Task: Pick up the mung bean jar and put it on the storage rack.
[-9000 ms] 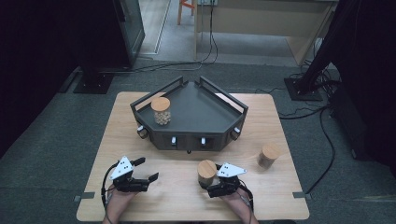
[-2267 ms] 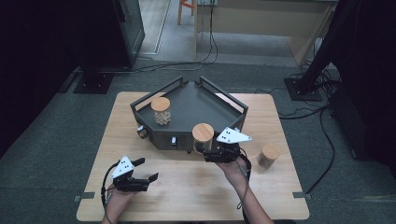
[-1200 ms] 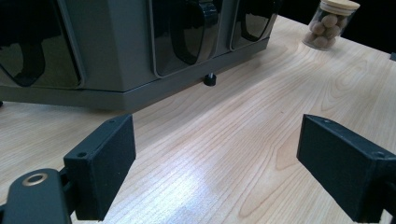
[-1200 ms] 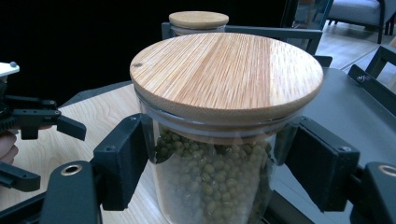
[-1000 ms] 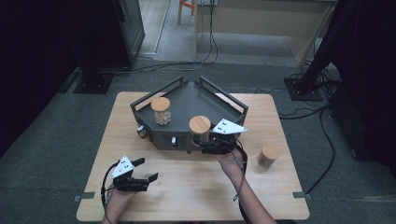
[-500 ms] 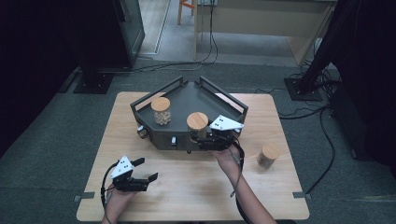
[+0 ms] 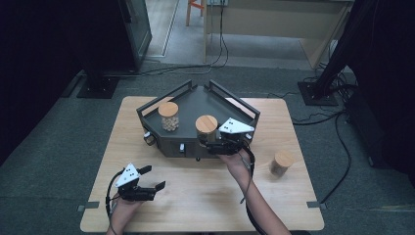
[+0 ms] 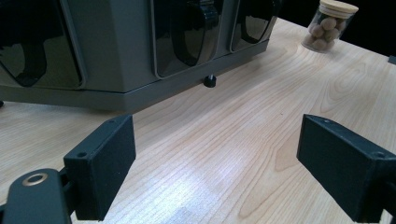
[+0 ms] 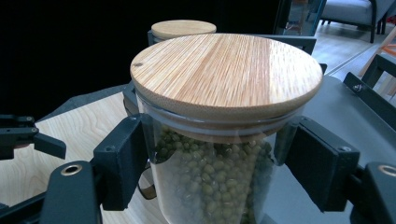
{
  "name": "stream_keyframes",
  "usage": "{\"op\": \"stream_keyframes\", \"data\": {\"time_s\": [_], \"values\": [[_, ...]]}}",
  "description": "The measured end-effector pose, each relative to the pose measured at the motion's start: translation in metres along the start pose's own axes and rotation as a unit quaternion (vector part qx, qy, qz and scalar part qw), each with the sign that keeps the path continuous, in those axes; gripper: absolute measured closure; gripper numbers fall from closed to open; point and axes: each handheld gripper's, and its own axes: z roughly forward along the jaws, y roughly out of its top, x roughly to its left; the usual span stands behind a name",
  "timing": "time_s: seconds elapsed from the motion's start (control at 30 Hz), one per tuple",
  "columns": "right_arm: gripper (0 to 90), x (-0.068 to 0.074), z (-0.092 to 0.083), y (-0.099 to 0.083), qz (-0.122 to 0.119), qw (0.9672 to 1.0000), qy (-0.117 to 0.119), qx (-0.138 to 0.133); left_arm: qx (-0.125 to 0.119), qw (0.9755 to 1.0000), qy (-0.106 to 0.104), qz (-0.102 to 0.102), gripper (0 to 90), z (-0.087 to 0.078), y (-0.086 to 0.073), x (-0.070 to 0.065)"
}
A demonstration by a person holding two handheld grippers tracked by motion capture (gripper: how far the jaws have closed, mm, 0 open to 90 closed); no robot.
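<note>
The right gripper [image 7: 214,143] pinches the jar of green beans [image 9: 219,186] by its glass sides below the wooden lid, keeping it upright over the dark tray [image 7: 195,100], while the left gripper [image 7: 147,178] waits spread on the table nearer the person than that tray.

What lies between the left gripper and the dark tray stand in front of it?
Bare wooden table top: the left gripper view shows nothing between the left gripper, jaws open, and the dark tray stand.
</note>
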Motion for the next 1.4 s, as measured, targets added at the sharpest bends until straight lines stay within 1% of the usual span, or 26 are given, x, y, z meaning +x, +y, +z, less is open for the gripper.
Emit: {"op": "stream_keyframes", "data": {"time_s": [0.57,0.8,0.93,1.4], "values": [[25.5,-0.002,0.01,0.004,0.008,0.9999,-0.01,0.0,-0.002,1.0,0.0,0.0,11.6,-0.001,0.0,0.0],[25.5,-0.005,0.013,0.003,0.013,0.9999,-0.009,0.002,-0.002,1.0,0.0,0.0,11.6,-0.001,0.0,0.0],[25.5,-0.005,0.014,0.002,0.011,0.9999,-0.011,0.001,-0.002,1.0,0.0,0.0,11.6,-0.001,0.0,0.0],[25.5,-0.008,0.021,0.003,0.024,0.9995,-0.019,-0.002,-0.003,1.0,-0.001,0.0,11.6,-0.001,0.0,0.001]]}}
